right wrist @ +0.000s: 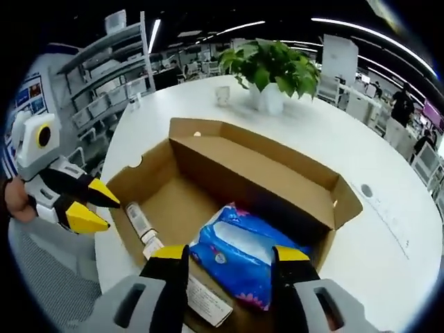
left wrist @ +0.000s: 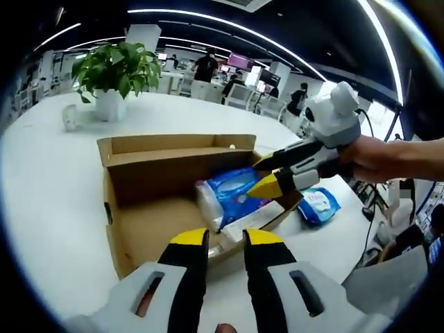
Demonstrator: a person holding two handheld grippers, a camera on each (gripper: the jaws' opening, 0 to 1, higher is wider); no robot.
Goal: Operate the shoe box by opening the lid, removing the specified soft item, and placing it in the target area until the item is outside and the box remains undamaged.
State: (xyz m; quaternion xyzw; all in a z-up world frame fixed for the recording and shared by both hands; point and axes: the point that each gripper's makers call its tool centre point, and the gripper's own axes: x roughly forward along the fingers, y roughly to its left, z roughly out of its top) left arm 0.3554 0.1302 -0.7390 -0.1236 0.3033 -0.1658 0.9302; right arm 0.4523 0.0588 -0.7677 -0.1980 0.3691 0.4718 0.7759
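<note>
An open brown shoe box [left wrist: 166, 165] lies on the white table, its lid folded back. Inside it rests a soft blue wipes pack [left wrist: 234, 189], beside a white tube [left wrist: 244, 220]. My left gripper [left wrist: 226, 239] is open at the box's near edge with nothing between its fingers. My right gripper [left wrist: 268, 175] comes in from the right, open, its yellow tips just over the pack. In the right gripper view the right gripper [right wrist: 230, 253] is open, its jaws either side of the blue pack [right wrist: 239, 267] in the box [right wrist: 257, 173]. The left gripper [right wrist: 94, 207] hovers open at the left rim.
A second blue pack [left wrist: 319, 205] lies on the table right of the box. A potted plant [left wrist: 114, 69] and a small white cup [left wrist: 69, 116] stand at the far side. A white tube [right wrist: 142, 227] and a printed paper [right wrist: 205, 300] lie in the box.
</note>
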